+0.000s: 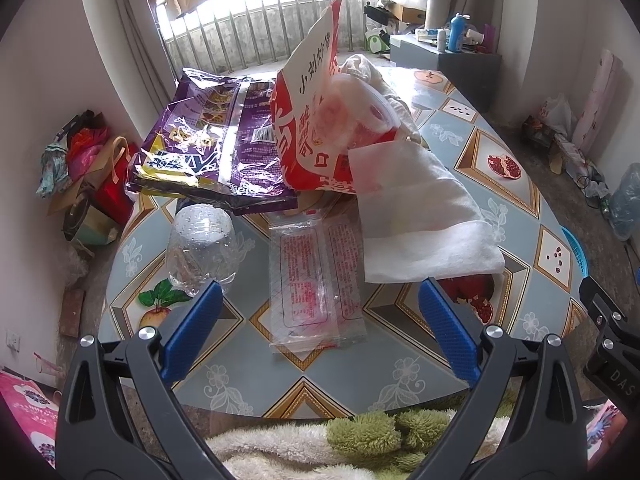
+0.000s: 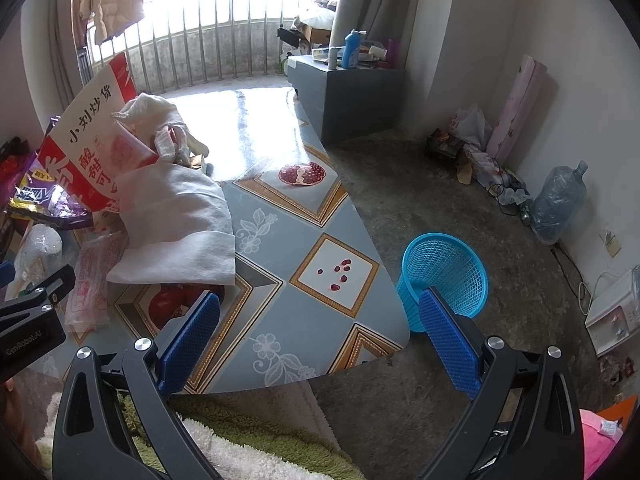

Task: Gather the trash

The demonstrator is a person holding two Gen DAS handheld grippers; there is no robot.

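Note:
Trash is piled on the patterned table (image 1: 248, 376): a clear printed wrapper (image 1: 316, 280), a crushed clear bottle (image 1: 200, 248), a purple foil bag (image 1: 216, 136), a red-and-white bag (image 1: 316, 92) and a white paper towel (image 1: 420, 216). My left gripper (image 1: 320, 304) is open, its blue pads either side of the clear wrapper's near end and above the table. My right gripper (image 2: 320, 320) is open over the table's right edge (image 2: 376, 248). A blue mesh basket (image 2: 444, 276) stands on the floor just beyond its right finger. The towel (image 2: 180, 224) and red bag (image 2: 92, 144) lie to its left.
A grey cabinet (image 2: 348, 96) with bottles stands behind the table. Bags, a pink roll and a large water jug (image 2: 556, 204) line the right wall. Bags and clothes (image 1: 92, 168) sit on the floor at left. A fluffy green-and-white fabric (image 1: 360, 444) lies under both grippers.

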